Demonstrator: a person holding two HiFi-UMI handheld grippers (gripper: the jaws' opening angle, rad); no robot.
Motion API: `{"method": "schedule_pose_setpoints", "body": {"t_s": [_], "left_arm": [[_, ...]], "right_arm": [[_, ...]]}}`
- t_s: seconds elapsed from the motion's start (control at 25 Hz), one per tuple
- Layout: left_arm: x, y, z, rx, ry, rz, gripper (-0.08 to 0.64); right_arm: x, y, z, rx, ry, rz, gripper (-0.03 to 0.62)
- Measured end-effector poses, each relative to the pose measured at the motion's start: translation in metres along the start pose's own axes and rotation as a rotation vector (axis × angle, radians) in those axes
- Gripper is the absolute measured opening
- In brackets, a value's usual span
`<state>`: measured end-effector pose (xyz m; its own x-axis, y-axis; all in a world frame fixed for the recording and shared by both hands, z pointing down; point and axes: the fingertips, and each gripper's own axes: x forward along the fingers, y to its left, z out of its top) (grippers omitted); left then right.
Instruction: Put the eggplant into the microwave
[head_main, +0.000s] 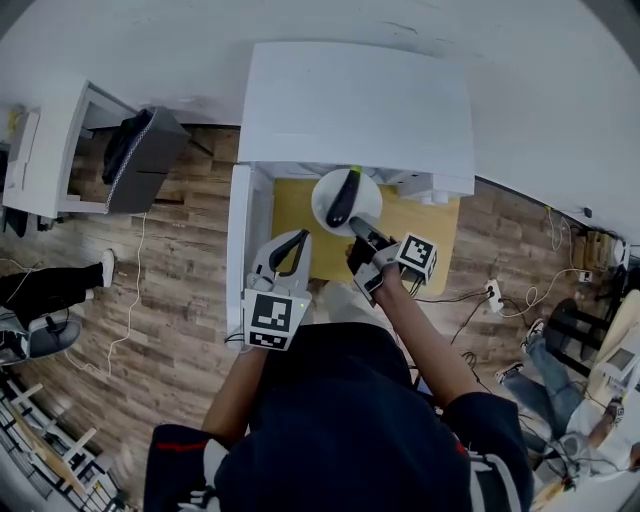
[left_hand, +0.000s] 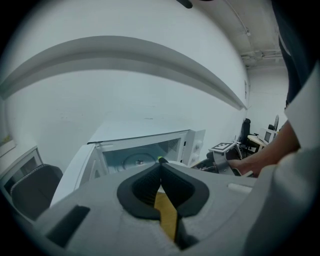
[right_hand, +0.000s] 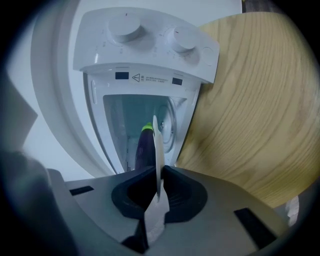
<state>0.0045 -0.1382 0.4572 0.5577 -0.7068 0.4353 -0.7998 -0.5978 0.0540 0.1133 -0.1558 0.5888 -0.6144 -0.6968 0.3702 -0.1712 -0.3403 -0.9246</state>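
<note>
A dark purple eggplant (head_main: 343, 197) with a green stem lies on a round white plate (head_main: 322, 192) just in front of the open white microwave (head_main: 360, 105). My right gripper (head_main: 362, 235) is shut on the plate's near rim. In the right gripper view the plate (right_hand: 157, 145) shows edge-on between the jaws, with the eggplant (right_hand: 146, 147) beyond it against the microwave cavity. My left gripper (head_main: 297, 240) hovers left of the plate, shut on nothing. In the left gripper view the left gripper (left_hand: 160, 167) faces the cavity, and the eggplant's green tip (left_hand: 162, 160) peeks over its jaws.
The microwave door (head_main: 240, 240) hangs open to the left, close by my left gripper. A light wooden table (head_main: 300, 215) carries the microwave. A glass turntable (left_hand: 137, 160) lies in the cavity. Two knobs are on the control panel (right_hand: 150, 45). A white cabinet (head_main: 50, 150) stands far left.
</note>
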Motion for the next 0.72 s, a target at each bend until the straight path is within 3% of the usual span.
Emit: {"method": "schedule_pose_setpoints", "body": {"t_s": [0.72], "left_arm": [[0.016,0.003,-0.026,-0.033,0.044,-0.032,0.015]], "right_arm": [[0.035,-0.028,0.014,0.026,-0.004,-0.029,0.028]]}}
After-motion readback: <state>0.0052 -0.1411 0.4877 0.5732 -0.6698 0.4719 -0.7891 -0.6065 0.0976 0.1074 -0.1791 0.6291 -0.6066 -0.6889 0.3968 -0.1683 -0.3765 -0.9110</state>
